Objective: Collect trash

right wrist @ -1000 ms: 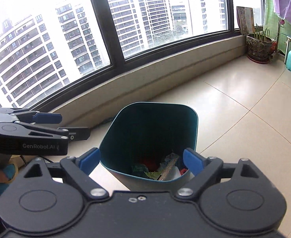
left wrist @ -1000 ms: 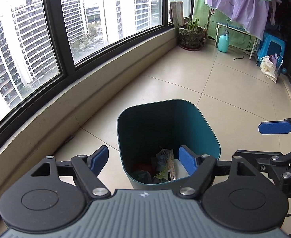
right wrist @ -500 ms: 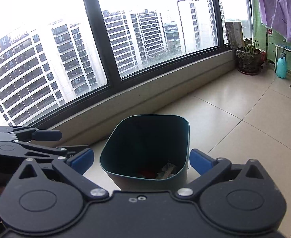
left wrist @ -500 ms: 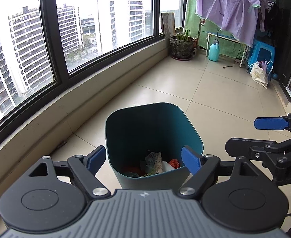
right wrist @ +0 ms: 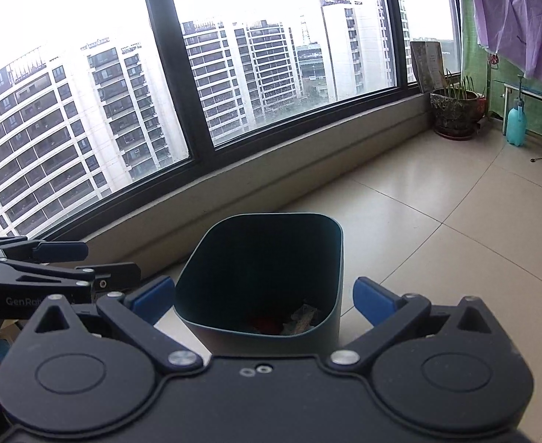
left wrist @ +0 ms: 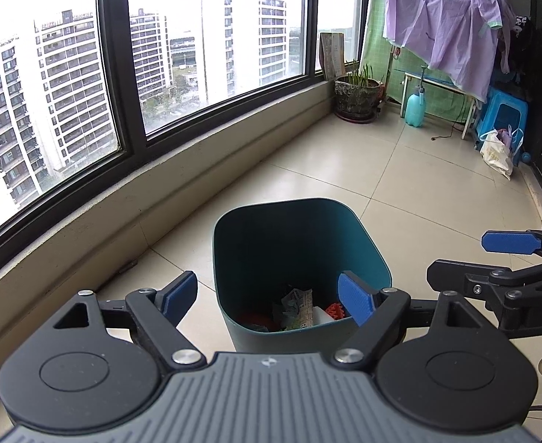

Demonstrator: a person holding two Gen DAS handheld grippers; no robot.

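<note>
From the left wrist view, the left hand-held gripper (left wrist: 267, 297) hangs with its blue pads spread wide and nothing between them, above the near rim of the teal bin (left wrist: 376, 258) on the balcony floor (left wrist: 418, 192). A second ago the pads stood slightly narrower and the camera looked more steeply into the bin; now it sits back, with more of the window and the hanging purple garment (left wrist: 444, 22) in frame. The trash (left wrist: 300, 308), crumpled wrappers with something red, lies at the bottom of the bin. The right hand-held gripper's arm pokes in at the right edge.

From the right wrist view, the right hand-held gripper (right wrist: 263, 299) is likewise spread and empty, its pads flanking the bin (right wrist: 339, 258) without touching it. Its view too has lifted since a second ago, showing less of the trash (right wrist: 300, 319). Both tools drawn back empty suggests a drop just finished, and no loose litter shows on the floor in either view.
</note>
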